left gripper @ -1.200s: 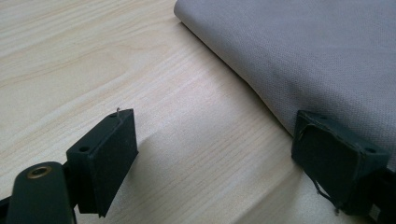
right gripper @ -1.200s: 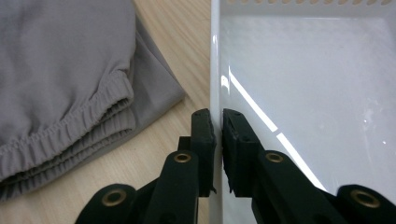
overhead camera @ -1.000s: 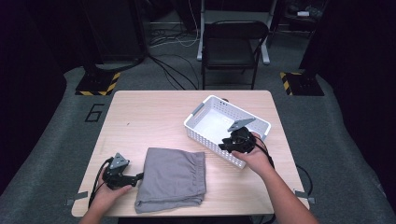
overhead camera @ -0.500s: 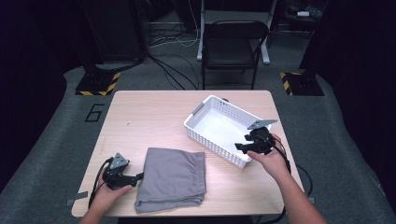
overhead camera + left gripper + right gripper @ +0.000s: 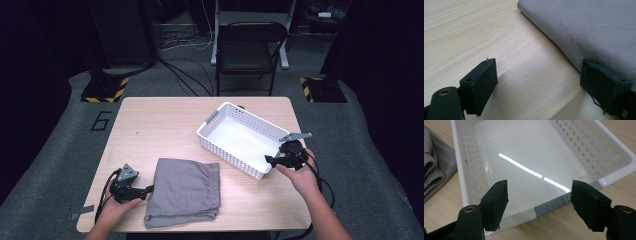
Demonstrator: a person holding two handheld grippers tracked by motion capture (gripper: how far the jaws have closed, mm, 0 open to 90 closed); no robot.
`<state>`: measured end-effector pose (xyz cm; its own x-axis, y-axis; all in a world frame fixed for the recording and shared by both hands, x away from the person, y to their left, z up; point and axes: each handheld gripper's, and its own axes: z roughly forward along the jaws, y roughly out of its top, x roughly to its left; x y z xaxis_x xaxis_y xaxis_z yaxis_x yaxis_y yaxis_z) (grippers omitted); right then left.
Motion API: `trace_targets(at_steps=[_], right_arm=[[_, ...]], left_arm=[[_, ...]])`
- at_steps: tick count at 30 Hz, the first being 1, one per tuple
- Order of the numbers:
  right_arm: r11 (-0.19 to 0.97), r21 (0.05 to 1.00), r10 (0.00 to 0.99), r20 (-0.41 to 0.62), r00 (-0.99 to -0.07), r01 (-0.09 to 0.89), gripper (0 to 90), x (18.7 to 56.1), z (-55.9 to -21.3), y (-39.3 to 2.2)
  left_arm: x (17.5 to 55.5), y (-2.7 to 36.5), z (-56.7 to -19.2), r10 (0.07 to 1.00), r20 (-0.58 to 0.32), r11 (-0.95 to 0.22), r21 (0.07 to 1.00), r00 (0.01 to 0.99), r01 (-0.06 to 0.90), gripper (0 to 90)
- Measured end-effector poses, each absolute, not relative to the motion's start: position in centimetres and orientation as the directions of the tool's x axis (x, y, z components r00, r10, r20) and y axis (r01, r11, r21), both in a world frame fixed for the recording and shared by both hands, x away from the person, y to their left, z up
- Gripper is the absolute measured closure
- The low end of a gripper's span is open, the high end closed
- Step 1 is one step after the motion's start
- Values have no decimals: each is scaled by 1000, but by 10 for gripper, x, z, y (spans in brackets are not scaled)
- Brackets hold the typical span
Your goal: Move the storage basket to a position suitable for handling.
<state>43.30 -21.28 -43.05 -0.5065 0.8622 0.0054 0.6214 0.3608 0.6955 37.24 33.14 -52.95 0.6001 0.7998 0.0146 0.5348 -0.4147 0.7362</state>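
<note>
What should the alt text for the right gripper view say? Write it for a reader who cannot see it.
The right gripper, jaws open, points at the near end of an empty white perforated plastic basket, its grey handle strip between the jaws. The basket sits on a light wooden table, with folded grey fabric at the left edge.

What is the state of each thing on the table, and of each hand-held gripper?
White basket: empty, upright on the table.
Grey cloth: folded, flat on the table.
Left hand-held gripper: open, at the cloth's edge.
Right hand-held gripper: open, by the basket's grey handle.
</note>
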Motion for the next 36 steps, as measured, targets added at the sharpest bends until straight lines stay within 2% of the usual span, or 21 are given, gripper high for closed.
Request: trace_targets(at_steps=[10,19,26,34,36], right_arm=[[364,673,882,-27,-471,643,288,432,-438,-214],[303,673,897,38,-440,675,284,431,-439,-223],[329,643,909,-17,-416,692,291,431,-443,-228],[245,624,924,82,-374,742,320,428,-450,-236],[248,632,926,67,-370,734,335,429,-450,-234]], left_arm=[[372,331,-530,801,11,-410,738,598,536,142],[372,331,-530,801,12,-411,738,599,535,142],[372,331,-529,800,13,-413,736,600,536,142],[372,331,-530,801,11,-411,738,598,536,142],[372,331,-530,801,13,-413,737,599,536,142]])
